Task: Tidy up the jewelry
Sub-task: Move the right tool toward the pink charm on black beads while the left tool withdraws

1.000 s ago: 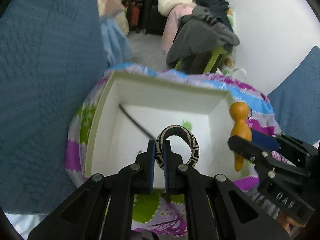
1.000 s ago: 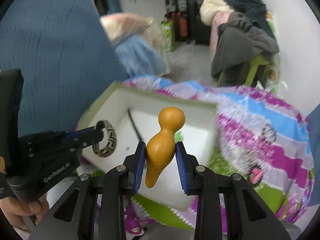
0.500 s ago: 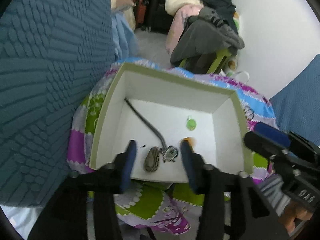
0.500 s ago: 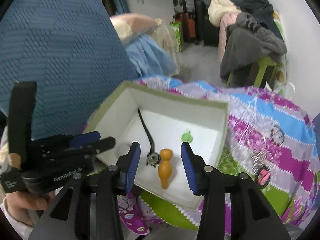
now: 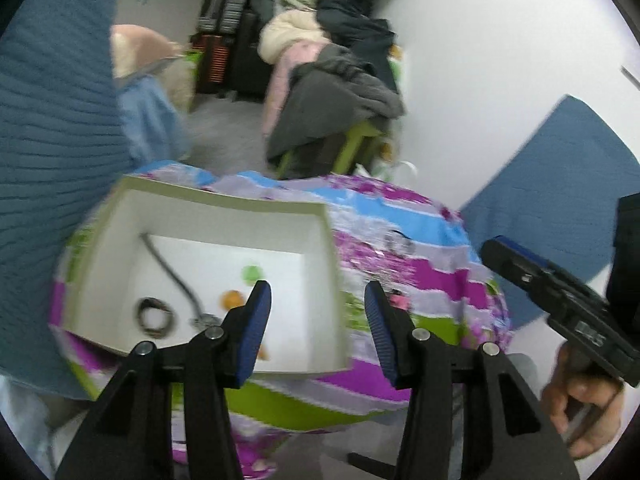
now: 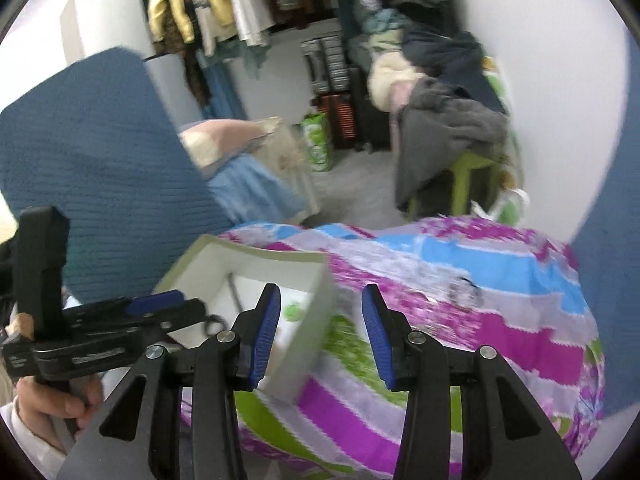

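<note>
An open box (image 5: 224,200) with a white inside sits on the striped cloth (image 5: 440,280). In it lie a patterned bangle (image 5: 155,317), a black cord (image 5: 168,268), a small green piece (image 5: 251,273) and an orange gourd charm (image 5: 231,299), half hidden by a finger. My left gripper (image 5: 316,320) hangs open and empty over the box's right wall. My right gripper (image 6: 320,328) is open too, empty, above the box (image 6: 256,252) corner. Loose jewelry (image 6: 464,290) rests on the cloth to the right; the left wrist view shows this jewelry (image 5: 396,242) and a pink piece (image 5: 396,300).
Blue cushions (image 6: 92,160) stand left and right of the cloth. A green stool piled with clothes (image 6: 448,128) stands behind, by the white wall. The left gripper (image 6: 180,306) and the hand (image 6: 56,404) holding it show at the lower left of the right wrist view.
Both grippers opened and let go: the bangle and the orange gourd now lie in the box. Both hands then drew back, up and to the right.
</note>
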Demonstrator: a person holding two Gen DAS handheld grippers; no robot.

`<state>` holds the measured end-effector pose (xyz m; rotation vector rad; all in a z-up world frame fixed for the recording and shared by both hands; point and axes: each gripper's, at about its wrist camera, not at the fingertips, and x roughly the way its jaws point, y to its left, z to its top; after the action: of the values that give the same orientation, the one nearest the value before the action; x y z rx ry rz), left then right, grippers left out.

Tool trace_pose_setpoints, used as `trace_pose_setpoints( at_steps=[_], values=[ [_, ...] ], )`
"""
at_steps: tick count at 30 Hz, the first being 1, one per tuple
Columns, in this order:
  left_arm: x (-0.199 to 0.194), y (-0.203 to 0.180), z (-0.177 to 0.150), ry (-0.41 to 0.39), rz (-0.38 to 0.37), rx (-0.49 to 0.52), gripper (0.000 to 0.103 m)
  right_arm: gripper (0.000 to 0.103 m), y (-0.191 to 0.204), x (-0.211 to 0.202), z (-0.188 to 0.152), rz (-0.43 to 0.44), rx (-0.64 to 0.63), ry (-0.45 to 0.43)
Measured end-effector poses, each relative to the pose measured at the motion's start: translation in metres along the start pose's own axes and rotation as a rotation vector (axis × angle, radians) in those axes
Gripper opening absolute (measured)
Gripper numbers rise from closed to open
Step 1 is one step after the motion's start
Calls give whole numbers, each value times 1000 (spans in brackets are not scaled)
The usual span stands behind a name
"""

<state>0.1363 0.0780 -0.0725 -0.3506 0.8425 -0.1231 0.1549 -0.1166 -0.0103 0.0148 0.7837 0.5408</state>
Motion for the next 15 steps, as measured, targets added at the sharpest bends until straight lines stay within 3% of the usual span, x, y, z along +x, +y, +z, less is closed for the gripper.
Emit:
trace_pose_setpoints(
  at_steps=[4,8,11,15],
  values=[
    [22,-30,-10,23,-49,16,49,39,-41,8,-20,-50,42,43],
    [49,-53,-22,67,-76,38,41,36,-74,30,-47,-58,80,107],
    [70,-63,-30,109,-79,40,29,31,-87,53,-64,-41,94,162],
    [91,-70,-40,143,-76,38,27,31,-100,83,-82,-20,84,225]
  ],
)
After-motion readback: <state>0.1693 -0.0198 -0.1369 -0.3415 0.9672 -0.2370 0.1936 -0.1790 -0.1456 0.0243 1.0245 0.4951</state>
